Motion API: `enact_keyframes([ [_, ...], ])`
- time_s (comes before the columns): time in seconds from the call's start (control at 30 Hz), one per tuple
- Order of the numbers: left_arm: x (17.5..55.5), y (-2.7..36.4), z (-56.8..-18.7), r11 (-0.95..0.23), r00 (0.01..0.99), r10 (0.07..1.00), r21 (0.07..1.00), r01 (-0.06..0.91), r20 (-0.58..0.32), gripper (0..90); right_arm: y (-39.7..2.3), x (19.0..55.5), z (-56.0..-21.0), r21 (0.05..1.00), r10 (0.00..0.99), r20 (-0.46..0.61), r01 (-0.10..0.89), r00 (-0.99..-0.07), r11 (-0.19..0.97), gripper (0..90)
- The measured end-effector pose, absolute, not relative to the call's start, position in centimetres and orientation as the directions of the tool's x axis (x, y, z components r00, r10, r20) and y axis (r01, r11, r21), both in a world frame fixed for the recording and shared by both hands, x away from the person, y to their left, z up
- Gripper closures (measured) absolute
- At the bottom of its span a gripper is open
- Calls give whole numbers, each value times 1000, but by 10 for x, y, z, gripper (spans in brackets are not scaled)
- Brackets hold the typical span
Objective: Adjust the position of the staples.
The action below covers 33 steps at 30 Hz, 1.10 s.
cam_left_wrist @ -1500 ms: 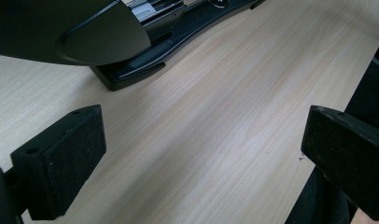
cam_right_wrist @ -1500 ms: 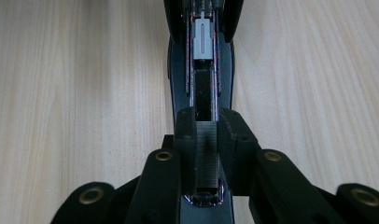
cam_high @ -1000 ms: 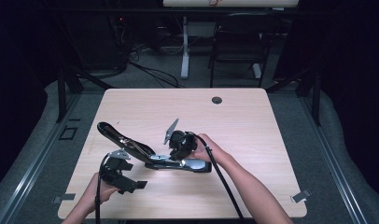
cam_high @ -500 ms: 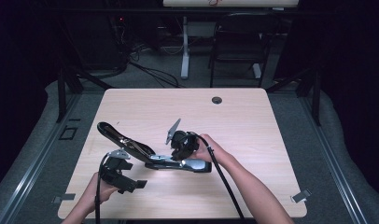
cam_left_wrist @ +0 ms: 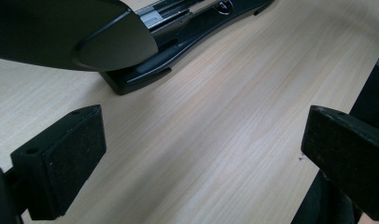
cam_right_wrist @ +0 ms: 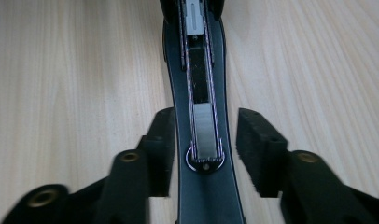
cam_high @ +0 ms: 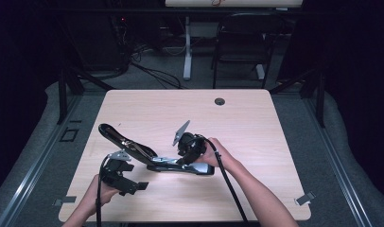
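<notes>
— What had changed on the table (cam_high: 256, 123) since the earlier frame?
— The right gripper (cam_right_wrist: 204, 154) had just been opening; its pads stood either side of the stapler (cam_high: 152, 158), the right one clear of it, the left seemingly so.
— And the stapler?
— Near the table's near-left, its lid swung up toward the far left.
— The left gripper (cam_left_wrist: 201, 158)?
— Wide open, holding nothing, just nearer than the stapler.
</notes>
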<state>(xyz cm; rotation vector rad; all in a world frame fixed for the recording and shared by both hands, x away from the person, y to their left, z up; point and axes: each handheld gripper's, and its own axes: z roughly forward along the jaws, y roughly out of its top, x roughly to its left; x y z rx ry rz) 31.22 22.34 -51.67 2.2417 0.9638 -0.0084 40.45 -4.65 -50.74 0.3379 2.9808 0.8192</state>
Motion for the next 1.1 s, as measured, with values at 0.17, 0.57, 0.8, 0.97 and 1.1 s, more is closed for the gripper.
enact_keyframes([
  [0.17, 313, 224, -516, -480, 717, 647, 592, 647, -259, 1, -58, 399, -502, 521, 271, 50, 257, -961, 814, 378],
  [0.57, 316, 222, -517, -472, 711, 656, 596, 649, -255, 1, -91, 378, -495, 539, 439, 40, 390, -897, 747, 78],
  [0.8, 317, 221, -512, -440, 708, 661, 635, 635, -250, 1, -105, 373, -492, 556, 487, 47, 428, -872, 713, 43],
  [0.97, 316, 222, -512, -437, 710, 657, 639, 633, -253, 1, -108, 374, -490, 560, 490, 39, 425, -871, 712, 44],
  [1.1, 315, 224, -510, -441, 713, 656, 640, 629, -249, 1, -106, 373, -489, 563, 495, 40, 429, -868, 707, 46],
])
